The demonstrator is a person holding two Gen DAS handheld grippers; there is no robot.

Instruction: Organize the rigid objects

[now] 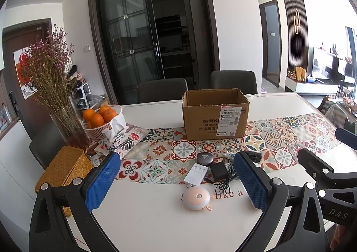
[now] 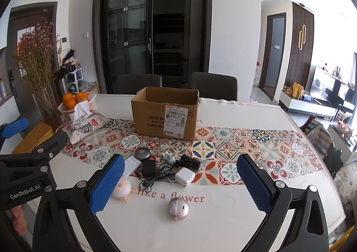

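An open cardboard box (image 1: 215, 116) (image 2: 164, 116) stands on the patterned runner. In front of it lie small items: a dark round case (image 2: 142, 153), a white flat charger (image 1: 196, 174), a black adapter with cable (image 2: 149, 168), a white cube plug (image 2: 184, 176), a black clip device (image 2: 190, 161), a small figurine (image 2: 169, 158), a peach round gadget (image 1: 196, 197) and a pink round case (image 2: 178, 208). My left gripper (image 1: 178, 182) is open above the table, before the peach gadget. My right gripper (image 2: 180, 185) is open above the pink case.
A basket of oranges (image 1: 100, 118), a tissue pouch (image 1: 125, 138), a vase of dried flowers (image 1: 55, 87) and a woven yellow box (image 1: 64, 169) stand at the left. Two chairs (image 1: 232, 82) are behind the table. The table's right edge (image 2: 323, 158) is near.
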